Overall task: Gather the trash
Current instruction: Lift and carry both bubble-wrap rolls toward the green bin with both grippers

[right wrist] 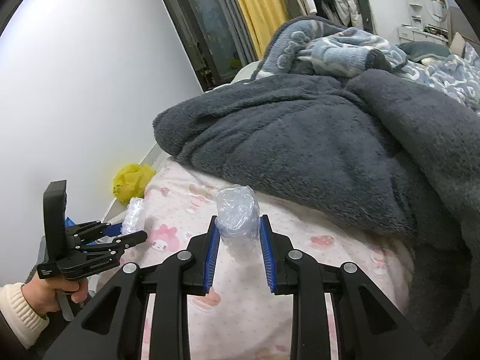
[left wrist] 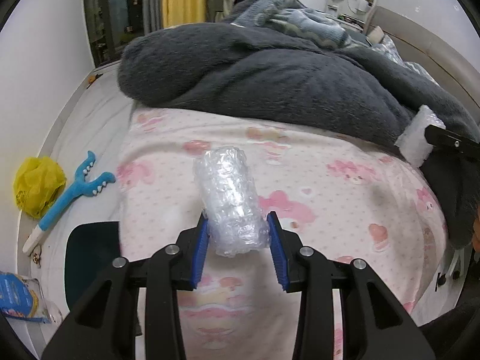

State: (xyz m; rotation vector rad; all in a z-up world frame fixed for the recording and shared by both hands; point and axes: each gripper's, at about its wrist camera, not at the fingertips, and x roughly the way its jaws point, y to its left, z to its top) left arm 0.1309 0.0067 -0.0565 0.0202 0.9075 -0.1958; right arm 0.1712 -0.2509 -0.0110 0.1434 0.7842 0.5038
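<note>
In the left wrist view, my left gripper (left wrist: 237, 219) is shut on a roll of clear bubble wrap (left wrist: 228, 192), which sticks out forward over the pink-patterned bed sheet (left wrist: 330, 198). The right wrist view shows my right gripper (right wrist: 239, 219) shut on a smaller crumpled wad of bubble wrap (right wrist: 237, 207), held above the same sheet (right wrist: 330, 249). That wad (left wrist: 415, 141) also appears at the right edge of the left wrist view. A hand in a cream cuff holds the left gripper (right wrist: 132, 230) at the lower left, with its bubble wrap roll (right wrist: 135, 213) showing beyond it.
A thick dark grey blanket (left wrist: 270, 72) is heaped behind the sheet, with a blue patterned one (right wrist: 345, 45) further back. By the white wall lie a crumpled yellow plastic bag (left wrist: 37, 186), a blue toy stick (left wrist: 75, 192) and a blue packet (left wrist: 21, 300). A dark teal object (left wrist: 93, 255) sits beside the bed.
</note>
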